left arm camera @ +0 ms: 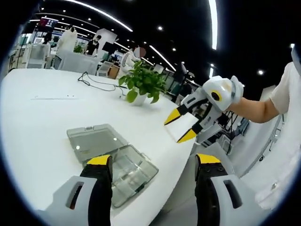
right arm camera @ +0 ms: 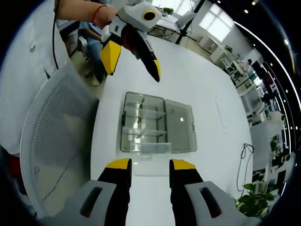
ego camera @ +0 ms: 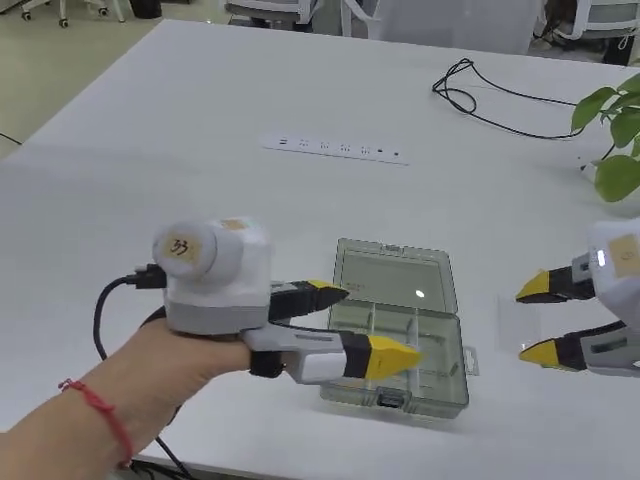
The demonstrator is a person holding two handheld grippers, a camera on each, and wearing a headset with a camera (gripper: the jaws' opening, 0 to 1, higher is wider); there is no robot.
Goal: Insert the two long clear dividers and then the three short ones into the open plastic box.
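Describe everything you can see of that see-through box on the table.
The box is a shallow rectangular case of clear, grey-tinted plastic. It lies open on the white table, its hinged lid folded back flat behind the base. Thin clear partitions split the base into compartments that look empty. A small latch sits on its front edge.

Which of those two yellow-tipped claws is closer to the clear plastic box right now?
Left. The left gripper hangs over the box; the right gripper sits off to its right, apart.
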